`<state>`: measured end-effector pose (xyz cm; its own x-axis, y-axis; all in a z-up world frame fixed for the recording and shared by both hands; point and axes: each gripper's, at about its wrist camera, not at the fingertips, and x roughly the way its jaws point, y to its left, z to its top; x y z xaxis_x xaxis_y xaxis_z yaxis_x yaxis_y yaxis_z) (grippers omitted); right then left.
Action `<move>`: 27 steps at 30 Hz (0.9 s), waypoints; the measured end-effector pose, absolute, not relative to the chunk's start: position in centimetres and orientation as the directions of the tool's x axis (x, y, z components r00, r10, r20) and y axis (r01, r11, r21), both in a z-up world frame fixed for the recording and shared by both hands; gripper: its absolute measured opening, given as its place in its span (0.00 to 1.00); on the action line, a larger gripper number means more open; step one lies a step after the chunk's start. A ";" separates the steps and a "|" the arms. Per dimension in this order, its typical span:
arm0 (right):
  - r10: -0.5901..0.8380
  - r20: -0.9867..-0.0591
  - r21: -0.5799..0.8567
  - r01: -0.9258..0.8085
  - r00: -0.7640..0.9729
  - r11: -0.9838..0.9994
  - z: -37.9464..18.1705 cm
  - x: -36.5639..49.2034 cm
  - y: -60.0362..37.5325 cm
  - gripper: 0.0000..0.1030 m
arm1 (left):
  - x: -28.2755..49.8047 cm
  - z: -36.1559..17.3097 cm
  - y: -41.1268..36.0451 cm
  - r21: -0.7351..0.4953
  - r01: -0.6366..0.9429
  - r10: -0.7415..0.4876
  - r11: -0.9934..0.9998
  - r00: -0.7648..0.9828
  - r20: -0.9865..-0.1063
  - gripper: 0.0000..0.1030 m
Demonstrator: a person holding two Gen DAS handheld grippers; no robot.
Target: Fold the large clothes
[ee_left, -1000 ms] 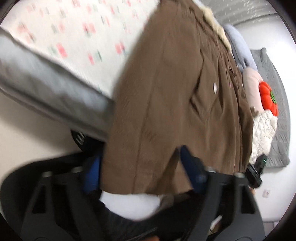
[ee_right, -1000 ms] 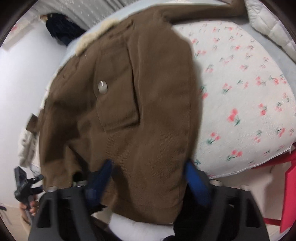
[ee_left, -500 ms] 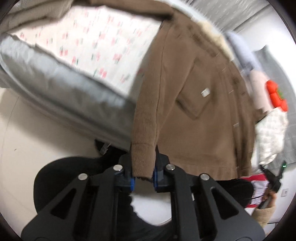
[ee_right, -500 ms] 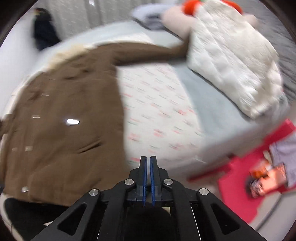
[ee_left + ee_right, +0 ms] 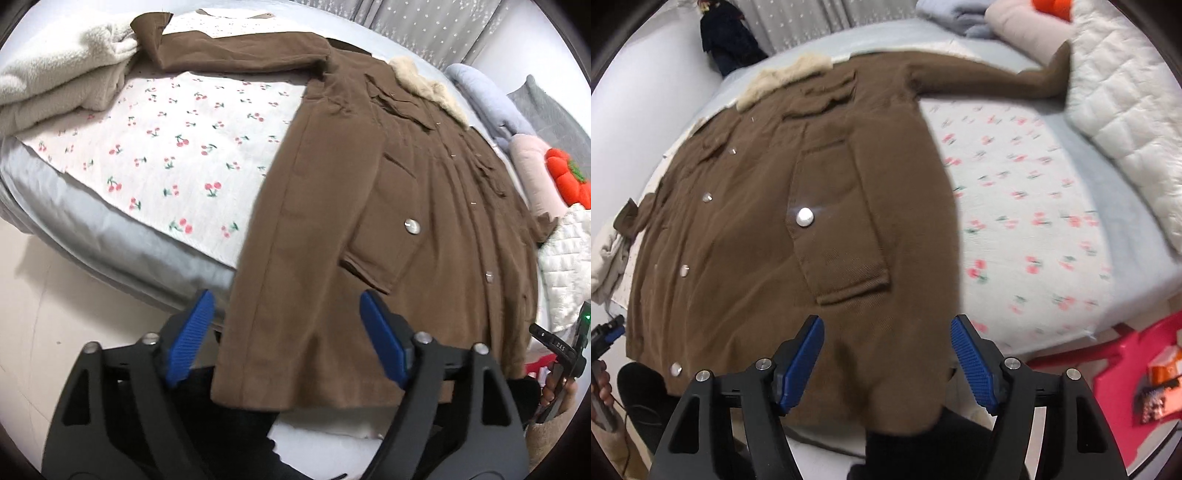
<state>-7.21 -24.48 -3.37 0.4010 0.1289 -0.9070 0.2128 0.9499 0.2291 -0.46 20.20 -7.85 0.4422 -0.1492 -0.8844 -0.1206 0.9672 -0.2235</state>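
So the brown coat (image 5: 369,206) is laid out flat, front side up, on the bed (image 5: 110,236), its hem hanging over the near edge and the fur collar (image 5: 783,79) up toward the far edge. One sleeve (image 5: 236,55) stretches along the cherry-print sheet (image 5: 177,147) toward a cream blanket (image 5: 55,77) at the bed's corner. Left gripper (image 5: 284,343) and right gripper (image 5: 888,363) are both spread wide over the hem, gripping nothing; can't really tell if the pads touch fabric.

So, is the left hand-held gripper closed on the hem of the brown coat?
No, the left hand-held gripper is wide open, its blue pads apart on either side of the brown coat hem.
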 end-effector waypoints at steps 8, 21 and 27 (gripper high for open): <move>-0.009 -0.960 0.069 0.267 0.280 0.961 -3.6 -5.1 -24.1 0.76 | 3.7 -4.1 24.8 -0.152 -0.218 -0.013 0.964 0.533 -0.846 0.82; 0.014 -0.917 0.095 0.184 0.399 0.978 2.5 1.8 -20.2 0.78 | 21.7 -0.6 36.0 0.113 -0.451 0.387 0.885 0.582 -0.715 0.82; 0.001 -0.917 0.076 0.171 0.400 0.982 2.1 4.6 -20.0 0.78 | 26.9 -3.2 37.9 0.237 -0.473 0.474 0.849 0.481 -0.738 0.29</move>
